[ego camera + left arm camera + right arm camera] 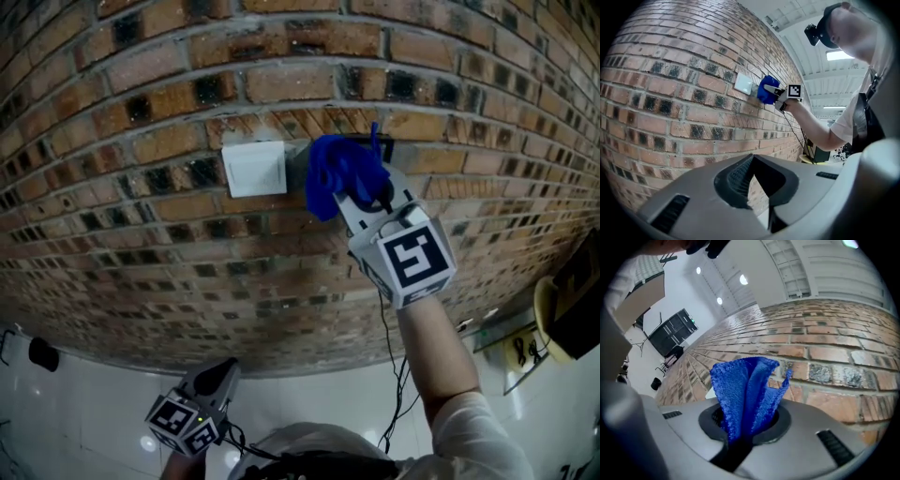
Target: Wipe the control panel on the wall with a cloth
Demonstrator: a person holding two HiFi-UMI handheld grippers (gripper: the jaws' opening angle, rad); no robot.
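While beside white plate [254,169], blue cloth [339,180].

Cloth [337,178] against wall [141,234], just right of plate [254,168].

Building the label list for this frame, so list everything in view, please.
brick wall: one, red-brown with dark patches, fills the upper head view
control panel: one, white square plate, on the wall
cloth: one, blue, bunched at the wall just right of the panel
floor: one, glossy white, below the wall
cable: one, black, hangs under the right gripper
yellow object: one, right edge, cannot tell what it is
right gripper: one, grey with marker cube, raised to the wall, jaws closed on the cloth
left gripper: one, grey with marker cube, low at bottom left, jaws together, nothing between them
forearm: one, white sleeve, behind the right gripper
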